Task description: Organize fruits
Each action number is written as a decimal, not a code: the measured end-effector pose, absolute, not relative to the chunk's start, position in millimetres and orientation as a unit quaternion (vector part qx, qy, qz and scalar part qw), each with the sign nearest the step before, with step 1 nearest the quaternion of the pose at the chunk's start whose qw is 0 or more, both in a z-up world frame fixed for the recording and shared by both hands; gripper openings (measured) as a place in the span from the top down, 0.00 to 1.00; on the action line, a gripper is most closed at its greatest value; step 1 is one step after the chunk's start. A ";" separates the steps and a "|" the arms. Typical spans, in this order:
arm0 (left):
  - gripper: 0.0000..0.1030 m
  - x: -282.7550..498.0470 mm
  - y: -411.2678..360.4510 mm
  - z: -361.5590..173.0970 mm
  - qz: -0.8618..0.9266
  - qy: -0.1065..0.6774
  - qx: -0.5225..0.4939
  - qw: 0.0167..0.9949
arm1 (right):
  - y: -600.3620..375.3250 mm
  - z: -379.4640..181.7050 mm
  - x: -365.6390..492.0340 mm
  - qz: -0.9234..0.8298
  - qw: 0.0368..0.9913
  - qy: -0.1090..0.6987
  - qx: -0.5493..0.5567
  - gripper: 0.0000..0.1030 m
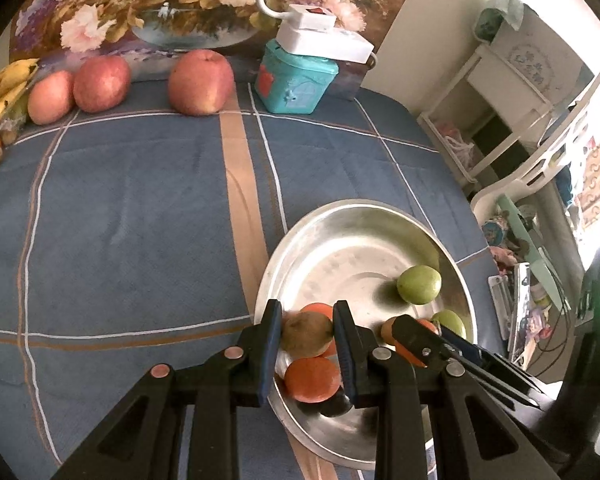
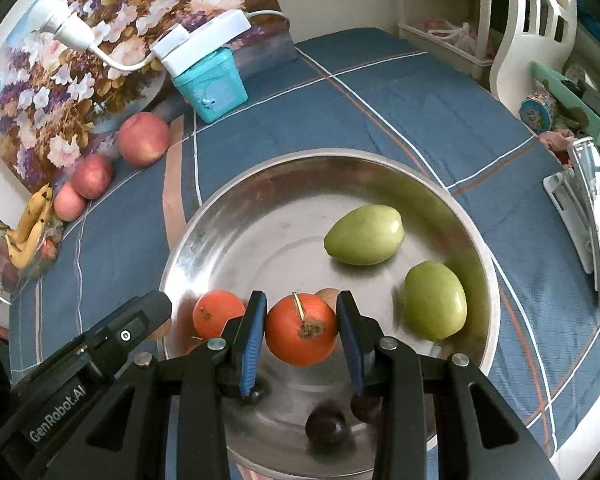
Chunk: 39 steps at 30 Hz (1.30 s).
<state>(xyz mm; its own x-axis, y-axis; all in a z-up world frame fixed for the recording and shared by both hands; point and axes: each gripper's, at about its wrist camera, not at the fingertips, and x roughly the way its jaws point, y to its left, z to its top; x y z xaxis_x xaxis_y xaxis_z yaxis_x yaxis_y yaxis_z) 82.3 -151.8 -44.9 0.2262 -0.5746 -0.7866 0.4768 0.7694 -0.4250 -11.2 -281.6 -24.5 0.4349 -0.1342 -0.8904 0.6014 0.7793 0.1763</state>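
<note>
I find a brown fuzzy oval kiwi (image 1: 306, 336) clamped between the blue pads of my left gripper (image 1: 306, 340), held at the near-left edge of the round stainless-steel bowl (image 1: 364, 216), above a flat orange tangerine (image 1: 312, 379). My right gripper (image 2: 302, 330) sits just beside it, to its right, and is closed on a round orange tangerine with a dry stem (image 2: 301, 330), also over the bowl's near side. Two smooth green oval fruits (image 2: 365, 235) lie in the bowl's far right part, and in my judgement each held fruit need only go straight down to land inside.
</note>
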 end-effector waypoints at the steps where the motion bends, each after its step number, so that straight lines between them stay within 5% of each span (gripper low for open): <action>1: 0.72 82.0 -152.0 -43.9 -0.338 0.522 -0.047 0.781 | -281.4 -24.6 -11.4 -0.226 0.811 0.482 0.242 0.63; 14: 0.58 85.9 -144.8 -41.3 -0.325 0.524 -0.052 0.785 | -283.2 -25.2 -4.5 -0.223 0.811 0.485 0.239 0.63; 16: 0.36 88.3 -140.1 -41.8 -0.307 0.527 -0.050 0.791 | -282.4 -25.3 -5.7 -0.223 0.811 0.485 0.238 0.62; 17: 0.33 89.8 -136.1 -42.5 -0.291 0.528 -0.050 0.796 | -282.3 -25.4 -5.8 -0.223 0.811 0.486 0.237 0.62; 20: 0.21 95.4 -117.2 -48.4 -0.243 0.539 -0.050 0.805 | -280.5 -25.3 -6.6 -0.231 0.810 0.488 0.229 0.37; 24: 0.00 98.7 -92.4 -57.8 -0.190 0.547 -0.049 0.814 | -277.8 -25.5 -7.9 -0.229 0.811 0.489 0.226 0.32; 28: 0.00 97.6 -74.4 -60.6 -0.160 0.541 -0.041 0.825 | -271.4 -25.9 -8.0 -0.228 0.814 0.489 0.214 0.16; 39: 0.00 77.3 -60.7 -66.1 -0.103 0.530 0.032 0.841 | -249.3 -29.9 -8.6 -0.216 0.817 0.500 0.189 0.15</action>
